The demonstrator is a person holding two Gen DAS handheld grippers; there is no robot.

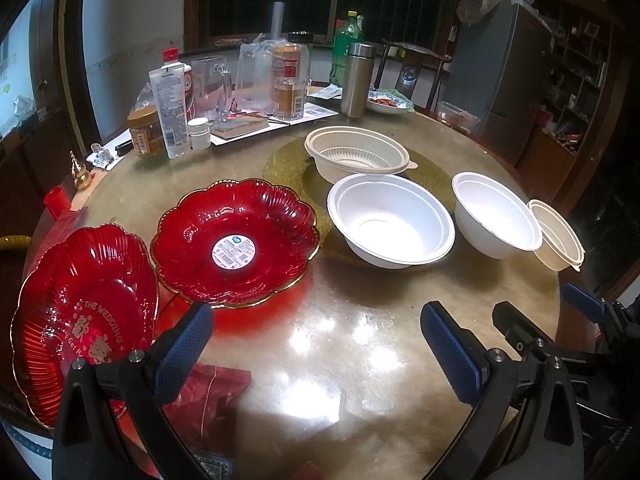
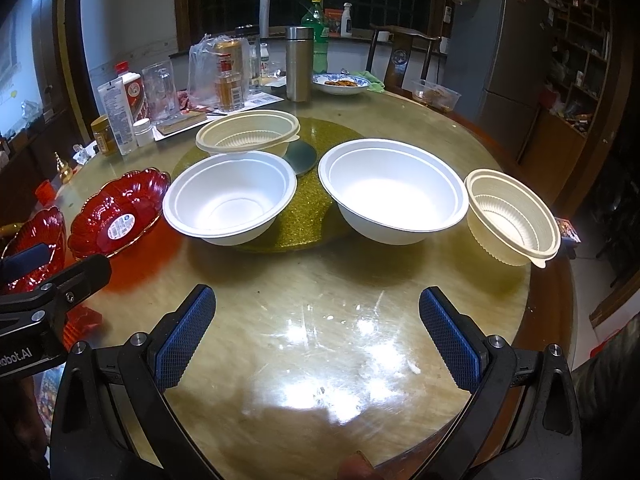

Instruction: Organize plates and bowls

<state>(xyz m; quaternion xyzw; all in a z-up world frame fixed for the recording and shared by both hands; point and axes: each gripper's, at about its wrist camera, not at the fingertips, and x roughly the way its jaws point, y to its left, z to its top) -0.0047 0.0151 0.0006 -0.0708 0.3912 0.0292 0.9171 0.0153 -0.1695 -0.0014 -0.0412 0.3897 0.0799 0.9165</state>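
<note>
Both claws are spread wide with nothing in them, hovering over the glossy, scuffed round surface (image 2: 320, 312). The left claw (image 1: 316, 344) and right claw (image 2: 316, 332) have knurled blue rubber pads on black frames.

Two scalloped red plastic plates with gold rims sit at the left: one with a round barcode sticker (image 1: 234, 242), and one printed "THE WEDDING" (image 1: 80, 320) nearer the edge.

Two smooth white bowls (image 2: 230, 196) (image 2: 394, 190) sit mid-surface, partly on a glittery gold mat (image 2: 296, 216). Two ribbed cream bowls: one behind (image 2: 248, 130), one far right (image 2: 512, 216), by the edge.
</note>
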